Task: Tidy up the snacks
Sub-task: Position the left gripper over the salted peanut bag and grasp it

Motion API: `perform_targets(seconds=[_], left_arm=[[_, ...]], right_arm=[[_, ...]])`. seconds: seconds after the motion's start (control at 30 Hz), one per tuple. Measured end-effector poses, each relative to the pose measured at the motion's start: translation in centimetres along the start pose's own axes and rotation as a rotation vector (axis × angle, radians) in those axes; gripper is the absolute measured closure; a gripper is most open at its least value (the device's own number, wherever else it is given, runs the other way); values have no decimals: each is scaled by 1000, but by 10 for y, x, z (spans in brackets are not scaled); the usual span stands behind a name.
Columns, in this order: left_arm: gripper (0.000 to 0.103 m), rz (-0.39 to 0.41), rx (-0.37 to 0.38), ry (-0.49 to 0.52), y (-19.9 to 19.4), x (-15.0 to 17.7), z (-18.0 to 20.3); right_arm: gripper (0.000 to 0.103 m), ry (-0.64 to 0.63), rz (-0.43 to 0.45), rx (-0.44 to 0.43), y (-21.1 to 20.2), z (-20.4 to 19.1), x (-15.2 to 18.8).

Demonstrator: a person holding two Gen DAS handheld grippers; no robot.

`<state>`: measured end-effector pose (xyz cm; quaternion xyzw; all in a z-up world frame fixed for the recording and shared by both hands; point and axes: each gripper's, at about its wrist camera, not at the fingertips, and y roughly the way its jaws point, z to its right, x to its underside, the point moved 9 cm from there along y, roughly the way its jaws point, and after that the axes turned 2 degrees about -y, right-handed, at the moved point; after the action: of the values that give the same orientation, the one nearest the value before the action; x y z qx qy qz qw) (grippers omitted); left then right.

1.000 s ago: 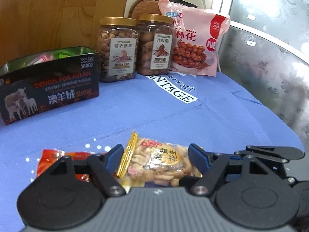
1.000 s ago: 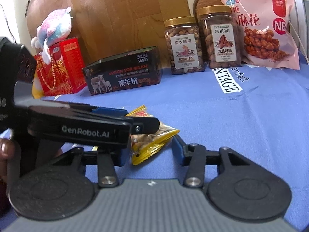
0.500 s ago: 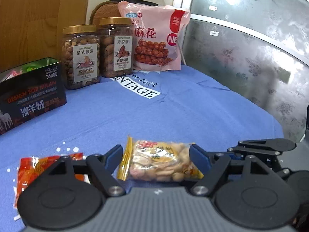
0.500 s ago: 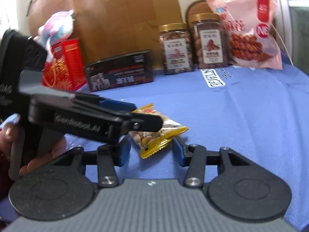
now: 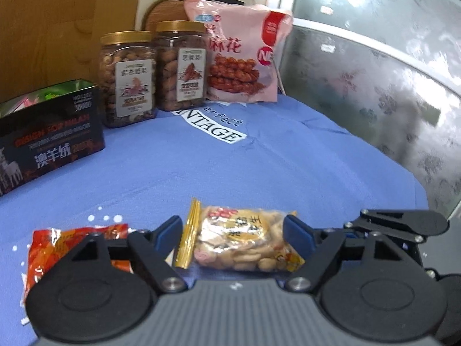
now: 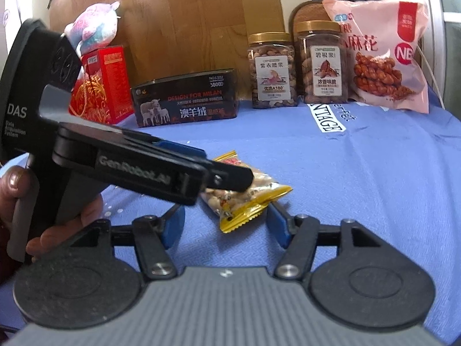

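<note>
A clear peanut packet (image 5: 239, 239) with gold ends lies lengthways between the blue pads of my left gripper (image 5: 233, 232), which press on its two ends. From the right wrist view the same packet (image 6: 245, 193) sits under the left gripper's near finger (image 6: 227, 177), its near gold end sticking out. My right gripper (image 6: 226, 225) is opening; that gold end lies between its jaws without touching the pads. A red snack packet (image 5: 72, 245) lies on the blue cloth (image 5: 259, 167) under the left finger.
At the back stand a dark open tin (image 6: 184, 101), two gold-lidded nut jars (image 6: 272, 69) (image 6: 322, 60) and a pink twist-snack bag (image 6: 380, 52). A red box (image 6: 103, 83) with a plush toy (image 6: 92, 28) stands far left. Frosted glass (image 5: 374, 86) borders the table's right edge.
The right gripper's jaws have spread away from the packet's gold end. The left view has swung and levelled, with the packet staying between its pads.
</note>
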<state>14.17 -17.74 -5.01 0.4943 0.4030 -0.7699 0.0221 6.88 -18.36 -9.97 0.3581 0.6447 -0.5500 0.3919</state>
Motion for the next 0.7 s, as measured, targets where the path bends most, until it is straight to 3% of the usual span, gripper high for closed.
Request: perform_targets(seconds=[0.1, 0.4, 0.7], left_arm=[[30, 10, -1, 23, -2, 0, 3], [32, 28, -21, 43, -5, 0, 7], [28, 27, -33, -13, -6, -1, -3]], right_arm=[[57, 21, 11, 12, -2, 5, 0], [65, 45, 33, 19, -5, 7, 0], [60, 91, 32, 10, -6, 12, 0]])
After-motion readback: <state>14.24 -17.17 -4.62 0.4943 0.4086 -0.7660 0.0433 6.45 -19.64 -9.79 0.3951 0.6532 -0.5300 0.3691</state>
